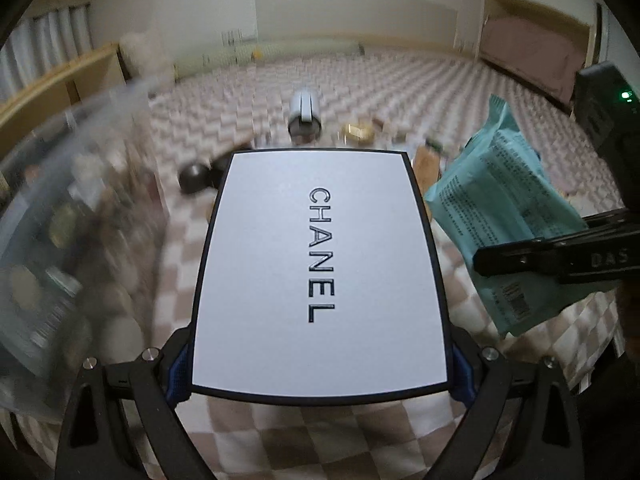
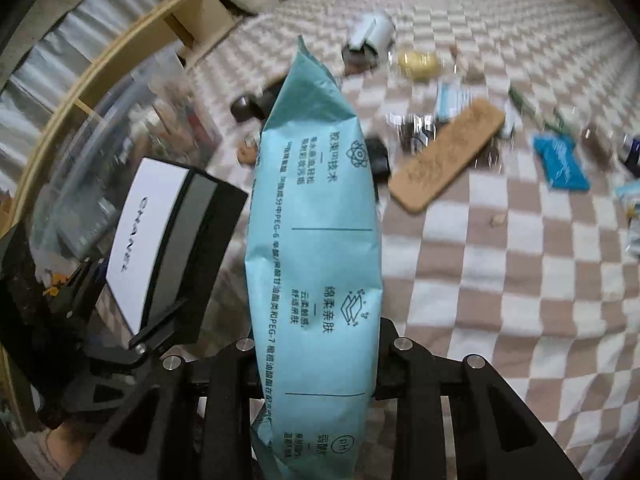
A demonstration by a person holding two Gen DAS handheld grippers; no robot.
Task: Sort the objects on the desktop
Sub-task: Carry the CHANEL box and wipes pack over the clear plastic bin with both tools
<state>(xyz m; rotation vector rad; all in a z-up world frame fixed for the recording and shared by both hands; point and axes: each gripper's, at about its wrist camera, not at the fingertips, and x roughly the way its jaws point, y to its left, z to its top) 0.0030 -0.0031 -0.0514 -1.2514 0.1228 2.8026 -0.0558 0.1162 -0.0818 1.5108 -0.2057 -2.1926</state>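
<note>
Two grips: the left gripper [image 1: 320, 364] jaws clamp a white Chanel box [image 1: 320, 264], the right gripper [image 2: 316, 364] jaws a teal wipes packet [image 2: 316, 240], both above the checkered bedspread [image 2: 500, 280]. Only the right wrist view shows the cork board [image 2: 448, 154] lying among clutter.

Dim, soft indoor light; background smeared by motion blur, fisheye bending and darkening the corners

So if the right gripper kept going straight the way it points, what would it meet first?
Probably the black item on the checkered cloth, just beyond the teal packet held in the right gripper. Depth is unclear.
</note>
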